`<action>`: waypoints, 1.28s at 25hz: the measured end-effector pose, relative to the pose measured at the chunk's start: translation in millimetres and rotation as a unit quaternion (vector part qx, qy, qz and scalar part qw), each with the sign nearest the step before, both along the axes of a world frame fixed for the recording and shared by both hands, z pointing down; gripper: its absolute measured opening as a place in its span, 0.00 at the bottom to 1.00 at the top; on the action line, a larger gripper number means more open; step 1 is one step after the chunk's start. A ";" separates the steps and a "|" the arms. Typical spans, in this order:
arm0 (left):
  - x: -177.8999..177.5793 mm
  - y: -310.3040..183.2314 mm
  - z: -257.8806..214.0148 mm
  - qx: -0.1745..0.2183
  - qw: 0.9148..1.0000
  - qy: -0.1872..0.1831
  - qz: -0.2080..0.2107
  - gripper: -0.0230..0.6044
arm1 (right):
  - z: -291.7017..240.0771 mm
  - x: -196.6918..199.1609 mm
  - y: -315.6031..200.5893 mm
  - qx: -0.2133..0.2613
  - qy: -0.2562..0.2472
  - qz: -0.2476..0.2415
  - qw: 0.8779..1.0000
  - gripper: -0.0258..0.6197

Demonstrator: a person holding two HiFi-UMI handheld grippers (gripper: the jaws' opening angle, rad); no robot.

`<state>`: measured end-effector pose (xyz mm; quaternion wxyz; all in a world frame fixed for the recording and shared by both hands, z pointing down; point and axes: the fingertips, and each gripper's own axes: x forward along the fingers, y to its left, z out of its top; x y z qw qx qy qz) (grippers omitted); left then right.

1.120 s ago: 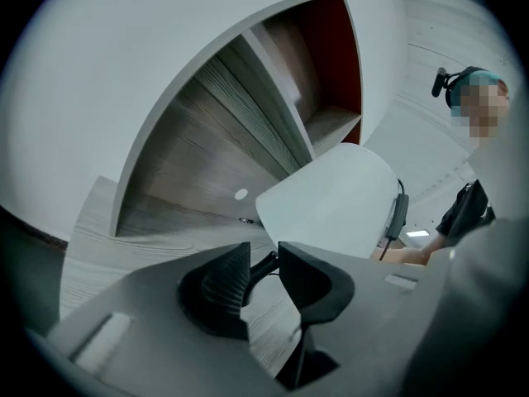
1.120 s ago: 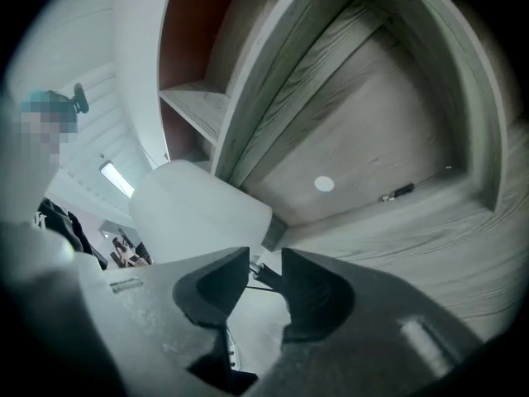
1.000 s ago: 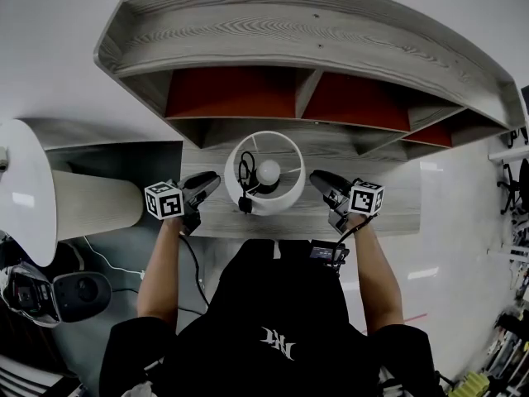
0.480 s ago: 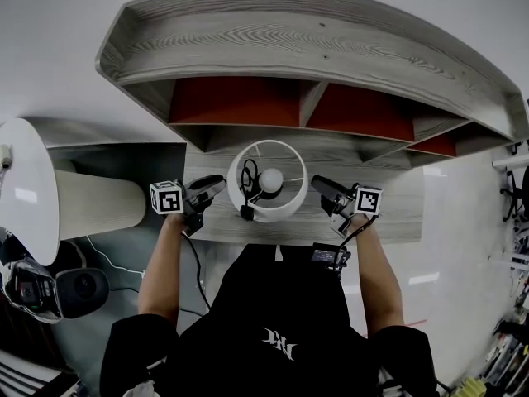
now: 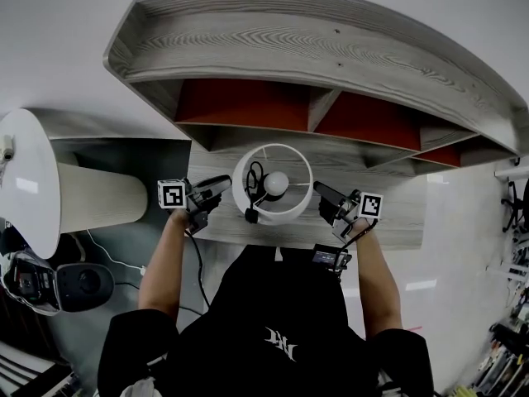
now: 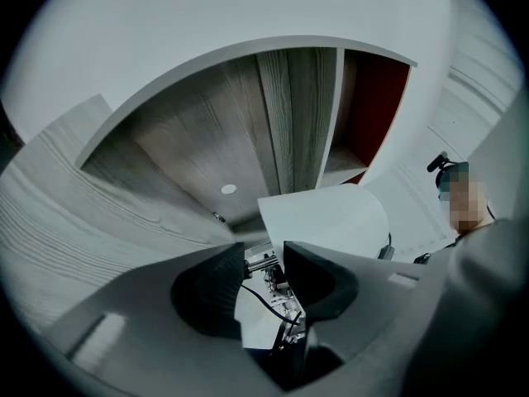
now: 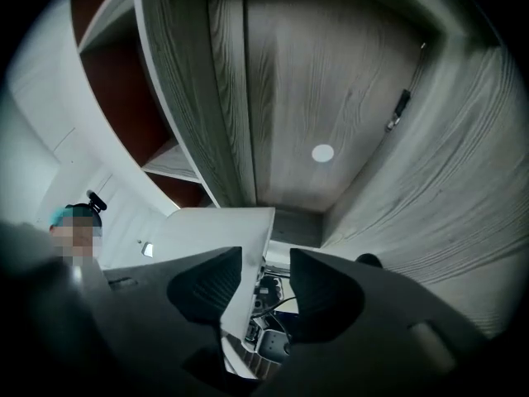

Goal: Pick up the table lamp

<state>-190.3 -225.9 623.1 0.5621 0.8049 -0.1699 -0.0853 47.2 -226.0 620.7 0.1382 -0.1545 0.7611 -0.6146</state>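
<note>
The table lamp [image 5: 285, 212] stands on the grey wooden desk [image 5: 397, 213], its round white shade open upward with the bulb [image 5: 276, 183] and a black cord inside. My left gripper [image 5: 219, 187] is at the shade's left side, my right gripper [image 5: 322, 195] at its right side. In the left gripper view the jaws [image 6: 264, 267] stand apart with the shade [image 6: 331, 217] wall edge between them, not pinched. In the right gripper view the jaws [image 7: 266, 279] are also apart, and the shade [image 7: 215, 230] wall runs between them close to the left jaw.
A grey wooden shelf unit [image 5: 314, 48] with red-backed compartments rises just behind the lamp. At the left a large white round top [image 5: 25, 180] on a pale cylinder [image 5: 99, 197] stands over a dark floor with a black device [image 5: 78, 284] and cables.
Both grippers have rolled a little at the shade's sides, their marker cubes turned. The lamp looks smaller in the head view than a second ago.
</note>
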 end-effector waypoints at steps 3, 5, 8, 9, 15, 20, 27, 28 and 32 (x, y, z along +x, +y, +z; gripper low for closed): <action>0.1 2.3 1.4 -0.015 1.000 0.013 0.001 0.28 | 0.0 -3.0 0.3 -0.005 -0.014 -0.002 1.000 0.32; 0.8 5.1 1.3 -0.030 0.999 0.028 0.000 0.28 | -0.1 -3.3 0.4 -0.010 -0.025 0.000 1.000 0.31; 2.8 8.2 -0.7 -0.046 0.997 0.055 0.001 0.28 | -2.2 -4.0 0.3 -0.012 -0.041 0.002 0.999 0.32; 3.4 8.6 -1.9 -0.049 0.997 0.064 0.001 0.28 | -2.8 -4.6 0.7 -0.012 -0.045 0.001 0.999 0.32; 5.4 11.9 -4.5 -0.056 0.993 0.105 0.007 0.28 | -4.6 -7.4 4.6 -0.018 -0.064 -0.002 0.998 0.32; 7.9 15.5 -8.9 -0.076 0.988 0.136 0.011 0.30 | -3.8 -9.6 7.1 -0.027 -0.074 -0.001 0.997 0.32; 7.1 15.9 -0.3 -0.087 0.987 0.138 0.014 0.33 | -4.5 -10.5 6.6 -0.027 -0.085 0.003 0.996 0.31; 7.8 15.9 -1.0 -0.087 0.986 0.140 0.016 0.33 | -4.5 -10.5 6.6 -0.027 -0.086 0.003 0.996 0.31; 10.9 15.7 -6.3 -0.080 0.985 0.152 0.023 0.32 | -7.0 -11.1 7.3 -0.030 -0.097 0.003 0.995 0.28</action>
